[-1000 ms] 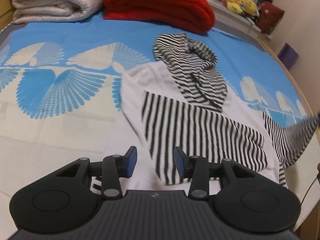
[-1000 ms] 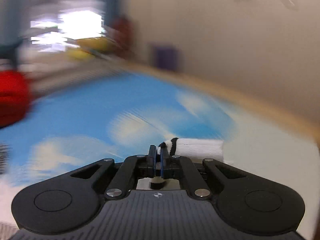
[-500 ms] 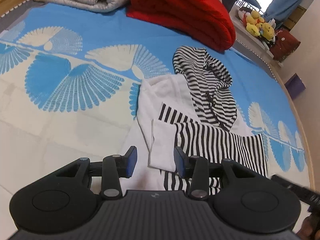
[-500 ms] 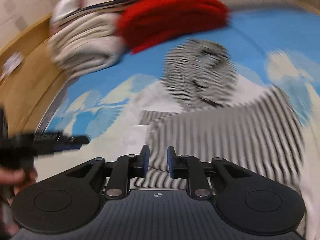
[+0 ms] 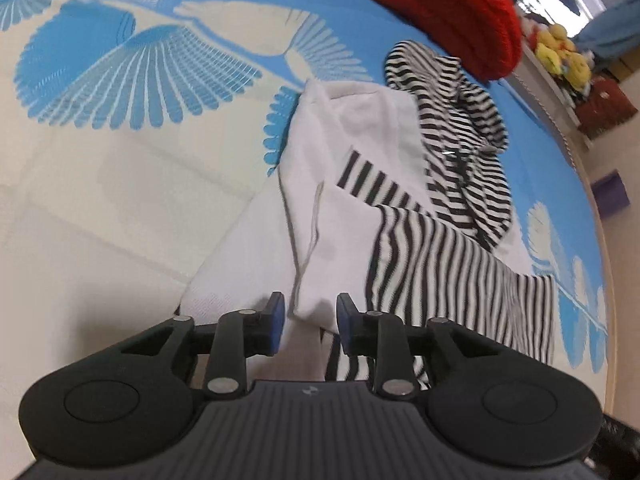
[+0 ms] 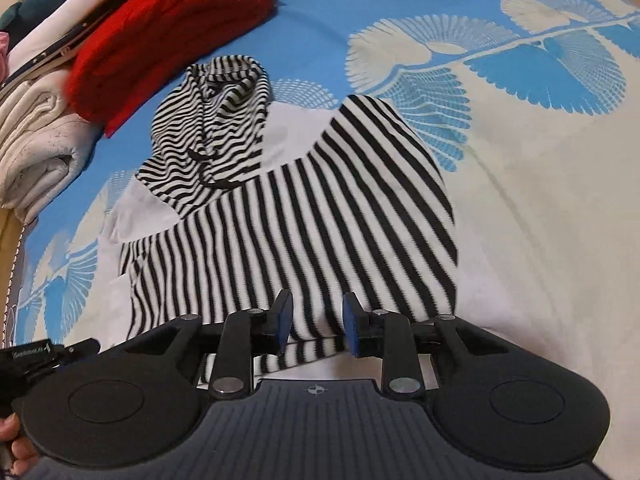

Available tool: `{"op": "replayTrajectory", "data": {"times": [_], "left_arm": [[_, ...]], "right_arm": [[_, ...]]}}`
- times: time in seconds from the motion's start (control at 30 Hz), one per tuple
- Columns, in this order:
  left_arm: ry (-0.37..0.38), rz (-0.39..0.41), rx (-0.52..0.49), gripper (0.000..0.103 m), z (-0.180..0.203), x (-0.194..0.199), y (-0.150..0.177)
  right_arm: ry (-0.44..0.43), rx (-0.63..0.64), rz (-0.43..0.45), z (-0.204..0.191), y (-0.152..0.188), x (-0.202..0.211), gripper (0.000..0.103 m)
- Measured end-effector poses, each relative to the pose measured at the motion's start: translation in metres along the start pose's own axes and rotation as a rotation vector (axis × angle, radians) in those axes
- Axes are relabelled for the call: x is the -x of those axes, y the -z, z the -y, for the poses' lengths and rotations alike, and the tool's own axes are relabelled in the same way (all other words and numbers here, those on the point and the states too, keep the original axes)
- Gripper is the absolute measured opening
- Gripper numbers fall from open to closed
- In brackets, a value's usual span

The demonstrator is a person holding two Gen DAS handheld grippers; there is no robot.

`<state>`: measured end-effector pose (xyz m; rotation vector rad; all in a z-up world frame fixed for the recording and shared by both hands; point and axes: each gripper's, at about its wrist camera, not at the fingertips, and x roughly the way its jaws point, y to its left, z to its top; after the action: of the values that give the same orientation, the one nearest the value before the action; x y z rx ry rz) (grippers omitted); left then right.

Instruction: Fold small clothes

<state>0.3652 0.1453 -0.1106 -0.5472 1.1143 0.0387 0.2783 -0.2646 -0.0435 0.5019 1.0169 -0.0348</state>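
Observation:
A small white hoodie [image 5: 352,216] with a black-and-white striped hood [image 5: 460,120] and striped sleeves lies flat on the bed, both sleeves folded across its body. My left gripper [image 5: 308,326] is open, low over the hoodie's near hem, with a white cloth corner between its blue pads. In the right wrist view the striped sleeve [image 6: 320,220] covers the hoodie's [image 6: 288,128] body. My right gripper [image 6: 317,320] is open just above the striped cuff at the near edge.
The bed cover [image 5: 120,80] is blue and cream with a fan pattern. A folded red blanket [image 6: 172,28] and a folded white blanket [image 6: 36,148] lie past the hood. The left gripper's tip [image 6: 48,352] shows at the right view's left edge.
My right gripper let go of the striped sleeve after carrying it across the hoodie, and it has opened. Both grippers have come down close to the hoodie's near edge.

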Motion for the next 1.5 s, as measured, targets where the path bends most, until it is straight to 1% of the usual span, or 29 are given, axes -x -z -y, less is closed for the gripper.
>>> {"op": "replayTrajectory", "data": {"times": [0.1, 0.13, 0.17, 0.2, 0.27, 0.33, 0.37, 0.43, 0.47, 0.53, 0.57, 0.67, 0.7, 0.77, 0.83, 0.87, 0.9, 0.93, 0.97, 1.03, 1.13, 1.17, 1.23, 1.27, 1.33, 1.37, 1.4, 1.43, 1.5], "left_arm": [[-0.015, -0.012, 0.013, 0.03, 0.002, -0.016, 0.001], [-0.02, -0.011, 0.004, 0.027, 0.005, -0.019, 0.002], [-0.023, -0.005, -0.016, 0.01, 0.008, -0.018, 0.003], [-0.026, 0.01, -0.039, 0.005, 0.012, -0.014, 0.003], [-0.03, 0.086, -0.073, 0.005, 0.022, 0.008, 0.002], [0.007, 0.172, -0.07, 0.005, 0.027, 0.04, 0.0], [0.016, 0.195, -0.07, 0.005, 0.027, 0.052, 0.001], [-0.047, 0.211, -0.081, 0.005, 0.025, 0.068, 0.006], [-0.081, 0.193, -0.067, 0.006, 0.019, 0.07, 0.009], [-0.121, 0.106, -0.017, 0.007, 0.005, 0.06, 0.009], [-0.138, 0.081, -0.017, 0.007, 0.003, 0.057, 0.008], [-0.127, 0.143, -0.113, 0.007, 0.016, 0.063, 0.005], [-0.112, 0.158, -0.152, 0.01, 0.022, 0.063, 0.006], [-0.082, 0.14, -0.216, 0.012, 0.034, 0.056, 0.01], [-0.077, 0.065, -0.223, 0.014, 0.034, 0.036, 0.017], [-0.09, 0.006, -0.21, 0.018, 0.03, 0.022, 0.021], [-0.108, -0.047, -0.195, 0.022, 0.026, 0.01, 0.025], [-0.121, -0.085, -0.179, 0.022, 0.022, 0.003, 0.029], [-0.128, -0.097, -0.162, 0.022, 0.02, 0.0, 0.032], [-0.136, -0.063, -0.191, 0.023, 0.026, 0.006, 0.031], [-0.125, 0.028, -0.273, 0.03, 0.041, 0.021, 0.028], [-0.117, 0.03, -0.277, 0.036, 0.042, 0.019, 0.027], [-0.145, -0.046, -0.261, 0.038, 0.035, 0.006, 0.03], [-0.152, -0.085, -0.236, 0.039, 0.031, -0.004, 0.031], [-0.146, -0.074, -0.212, 0.039, 0.028, 0.0, 0.033], [-0.152, -0.057, -0.226, 0.039, 0.033, 0.005, 0.031], [-0.148, -0.022, -0.252, 0.04, 0.04, 0.011, 0.029], [-0.144, 0.024, -0.279, 0.04, 0.047, 0.019, 0.026], [-0.143, 0.089, -0.307, 0.042, 0.056, 0.031, 0.023]], "right_arm": [[0.007, -0.03, -0.021, 0.012, -0.003, -0.005, 0.029], [0.003, -0.04, -0.026, 0.017, -0.003, -0.004, 0.029], [0.002, -0.047, -0.026, 0.02, -0.004, -0.003, 0.029], [0.006, -0.047, -0.024, 0.021, -0.007, -0.005, 0.029], [0.036, -0.035, -0.015, 0.023, -0.01, -0.006, 0.029], [0.046, -0.046, -0.01, 0.028, -0.013, -0.006, 0.029], [0.046, -0.057, -0.01, 0.03, -0.013, -0.006, 0.029], [0.053, -0.076, -0.011, 0.035, -0.014, -0.007, 0.029], [0.058, -0.086, -0.014, 0.038, -0.013, -0.008, 0.029], [0.07, -0.104, -0.039, 0.042, -0.009, -0.014, 0.027], [0.078, -0.108, -0.055, 0.044, -0.006, -0.018, 0.027], [0.14, -0.11, -0.078, 0.045, -0.002, -0.023, 0.026], [0.144, -0.115, -0.072, 0.043, -0.002, -0.021, 0.026], [0.146, -0.1, -0.032, 0.036, -0.004, -0.014, 0.027], [0.125, -0.057, 0.014, 0.026, -0.005, -0.009, 0.027], [0.106, -0.048, 0.015, 0.023, -0.005, -0.01, 0.027], [0.104, -0.048, -0.006, 0.024, -0.004, -0.015, 0.027], [0.124, -0.053, -0.032, 0.026, -0.003, -0.021, 0.027], [0.154, -0.068, -0.066, 0.031, -0.001, -0.028, 0.027], [0.179, -0.107, -0.098, 0.037, 0.001, -0.035, 0.027], [0.148, -0.07, -0.041, 0.026, -0.003, -0.023, 0.028], [0.131, -0.037, -0.013, 0.02, -0.005, -0.019, 0.028], [0.116, -0.001, 0.009, 0.017, -0.006, -0.016, 0.032], [0.118, -0.008, -0.013, 0.019, -0.006, -0.019, 0.032], [0.123, -0.068, -0.104, 0.032, -0.003, -0.032, 0.032], [0.126, -0.114, -0.148, 0.04, -0.003, -0.037, 0.031], [0.131, -0.144, -0.153, 0.043, -0.003, -0.037, 0.031], [0.134, -0.149, -0.14, 0.042, -0.005, -0.034, 0.031], [0.14, -0.075, -0.072, 0.029, -0.011, -0.021, 0.031]]}}
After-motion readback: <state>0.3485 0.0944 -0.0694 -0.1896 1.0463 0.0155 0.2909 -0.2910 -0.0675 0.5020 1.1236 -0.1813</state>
